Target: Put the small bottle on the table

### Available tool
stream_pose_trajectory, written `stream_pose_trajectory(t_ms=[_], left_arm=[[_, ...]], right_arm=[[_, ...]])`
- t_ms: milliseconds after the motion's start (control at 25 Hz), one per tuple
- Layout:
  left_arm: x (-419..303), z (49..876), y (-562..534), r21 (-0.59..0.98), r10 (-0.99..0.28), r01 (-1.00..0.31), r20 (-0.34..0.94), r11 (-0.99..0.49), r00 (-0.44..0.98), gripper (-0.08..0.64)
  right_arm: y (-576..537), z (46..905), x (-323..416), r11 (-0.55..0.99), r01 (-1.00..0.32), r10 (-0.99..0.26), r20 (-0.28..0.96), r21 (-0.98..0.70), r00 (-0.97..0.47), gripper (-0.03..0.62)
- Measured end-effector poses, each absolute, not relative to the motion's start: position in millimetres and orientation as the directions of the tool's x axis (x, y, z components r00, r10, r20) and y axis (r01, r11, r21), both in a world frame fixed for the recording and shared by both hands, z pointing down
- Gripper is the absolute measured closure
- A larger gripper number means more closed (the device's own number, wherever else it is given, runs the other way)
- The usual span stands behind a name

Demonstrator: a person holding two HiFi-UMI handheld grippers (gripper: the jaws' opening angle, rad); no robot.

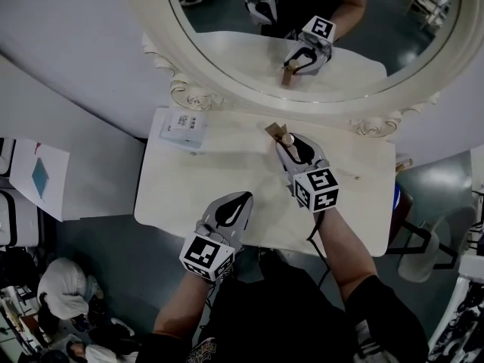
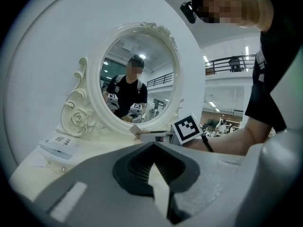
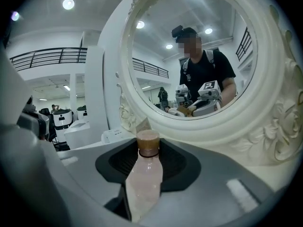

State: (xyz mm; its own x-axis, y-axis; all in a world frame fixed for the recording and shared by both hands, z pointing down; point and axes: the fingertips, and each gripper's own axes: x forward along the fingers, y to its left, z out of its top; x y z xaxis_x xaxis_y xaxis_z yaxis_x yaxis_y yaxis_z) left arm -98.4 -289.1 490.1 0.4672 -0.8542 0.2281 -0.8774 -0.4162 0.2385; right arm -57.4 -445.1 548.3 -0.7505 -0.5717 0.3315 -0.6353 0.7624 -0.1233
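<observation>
1 small bottle in right gripper.

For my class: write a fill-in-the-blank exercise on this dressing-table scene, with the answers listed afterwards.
The right claw grips a small ___ with a brown cap.
The left claw holds ___.
A white box lies on the table, on the person's ___ side.
Behind the table stands an oval ___.
Missing words: bottle, nothing, left, mirror.
</observation>
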Motion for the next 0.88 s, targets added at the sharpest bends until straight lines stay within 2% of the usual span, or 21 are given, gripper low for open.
stream_pose_trajectory(t_ms=[880], left_arm=[[-112.6, 492.5, -275.9, 0.249, -0.869, -0.896, 0.249, -0.369, 0.427, 0.56]], right_arm=[[-459.6, 555.8, -76.2, 0.771, -0.633, -0.589, 0.301, -0.07, -0.75, 0.422]])
